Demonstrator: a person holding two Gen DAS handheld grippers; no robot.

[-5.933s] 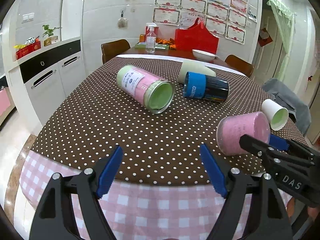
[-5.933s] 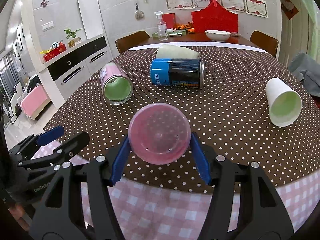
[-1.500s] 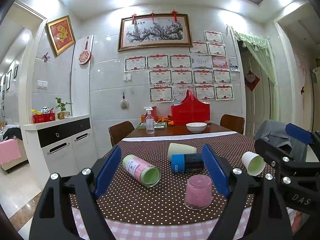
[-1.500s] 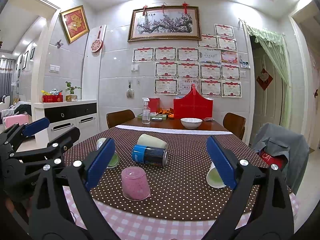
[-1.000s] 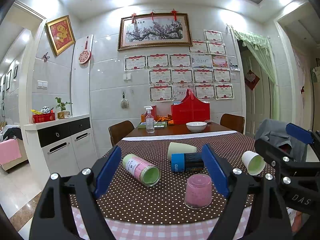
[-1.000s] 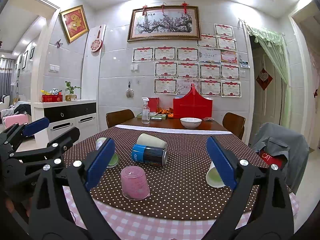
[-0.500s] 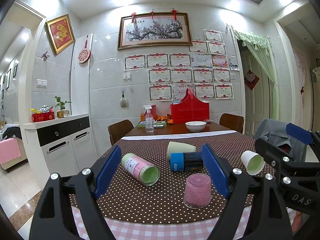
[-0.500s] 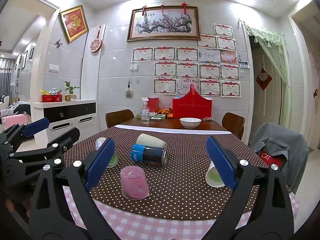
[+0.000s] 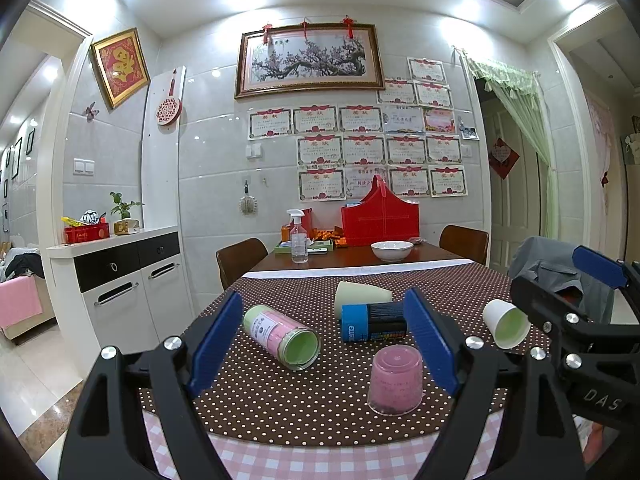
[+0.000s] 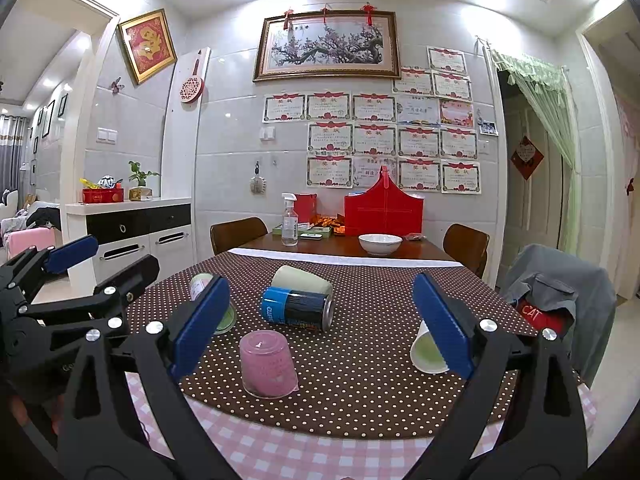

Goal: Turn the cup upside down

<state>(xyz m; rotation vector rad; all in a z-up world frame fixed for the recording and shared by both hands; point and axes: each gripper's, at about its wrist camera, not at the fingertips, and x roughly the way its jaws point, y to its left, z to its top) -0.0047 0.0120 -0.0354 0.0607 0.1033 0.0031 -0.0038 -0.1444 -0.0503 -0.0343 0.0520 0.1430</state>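
pink cup (image 9: 395,380) sitting upside down on tabletop (image 9: 280,392), left tongs (image 9: 322,340) and right tongs (image 10: 320,322) both spread wide, holding nothing

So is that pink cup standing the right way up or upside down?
Upside down. The pink cup stands on the tablecloth with its wide rim down and its closed base on top; nothing holds it.

Blue can (image 9: 374,321), white paper cup (image 9: 505,323) lying on dotted tablecloth (image 9: 280,396).
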